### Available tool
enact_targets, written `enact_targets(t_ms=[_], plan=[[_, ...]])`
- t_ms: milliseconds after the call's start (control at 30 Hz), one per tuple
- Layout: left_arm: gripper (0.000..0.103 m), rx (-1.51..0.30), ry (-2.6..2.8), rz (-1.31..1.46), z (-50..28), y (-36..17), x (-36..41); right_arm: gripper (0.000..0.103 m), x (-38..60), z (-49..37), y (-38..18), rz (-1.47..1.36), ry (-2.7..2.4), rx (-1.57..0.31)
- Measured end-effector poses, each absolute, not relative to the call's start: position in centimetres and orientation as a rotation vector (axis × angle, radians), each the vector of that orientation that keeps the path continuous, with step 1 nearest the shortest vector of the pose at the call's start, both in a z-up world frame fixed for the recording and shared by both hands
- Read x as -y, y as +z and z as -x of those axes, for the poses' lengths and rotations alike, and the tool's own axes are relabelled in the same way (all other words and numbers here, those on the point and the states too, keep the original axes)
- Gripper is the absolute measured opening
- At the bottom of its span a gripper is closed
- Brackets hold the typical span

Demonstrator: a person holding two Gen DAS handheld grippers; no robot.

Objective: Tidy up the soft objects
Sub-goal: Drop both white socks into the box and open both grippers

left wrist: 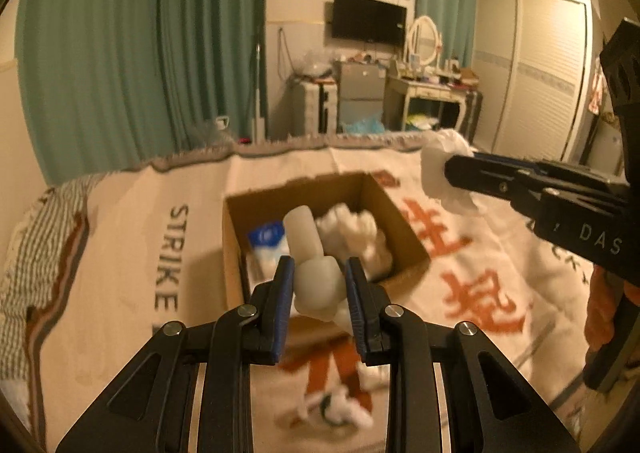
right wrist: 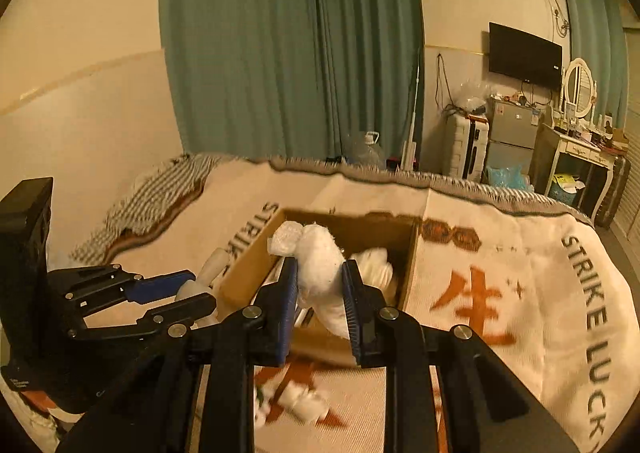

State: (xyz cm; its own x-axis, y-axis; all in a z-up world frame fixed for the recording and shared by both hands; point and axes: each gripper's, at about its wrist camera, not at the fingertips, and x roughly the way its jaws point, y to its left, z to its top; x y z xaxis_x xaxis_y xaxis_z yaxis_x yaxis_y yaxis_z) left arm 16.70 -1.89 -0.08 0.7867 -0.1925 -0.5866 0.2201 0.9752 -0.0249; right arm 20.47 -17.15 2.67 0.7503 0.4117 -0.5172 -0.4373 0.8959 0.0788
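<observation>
An open cardboard box [left wrist: 404,221] [right wrist: 408,265] sits on the bed blanket and holds white soft items [left wrist: 352,233] and a blue-and-white pack [left wrist: 266,237]. My left gripper [left wrist: 318,285] is shut on a pale, white foam-like piece [left wrist: 316,277], held above the box's near edge; it also shows in the right wrist view [right wrist: 188,297]. My right gripper [right wrist: 320,289] is shut on a white fluffy bundle [right wrist: 320,261] over the box; in the left wrist view it [left wrist: 448,173] sits right of the box with the bundle [left wrist: 440,169].
A small white soft item with green [left wrist: 336,409] [right wrist: 292,401] lies on the blanket [left wrist: 492,293] in front of the box. A striped cloth [right wrist: 160,189] lies at the bed's far left. Curtains, a fridge and a dressing table stand beyond the bed.
</observation>
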Motion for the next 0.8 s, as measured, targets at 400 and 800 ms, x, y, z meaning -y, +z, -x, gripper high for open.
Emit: enact_targets(t_ms=[400,800], plan=[[0.031,-0.691,-0.174,-0.052,-26.1,-5.5,2.4,0.022,16.7,-30.9,-3.3,0.012,0.485,-0.676],[0.058,-0.657,-0.1,-0.103,-28.2,-6.2,2.5,0.051,17.6,-34.5,-6.8,-0.001,0.433,-0.694]])
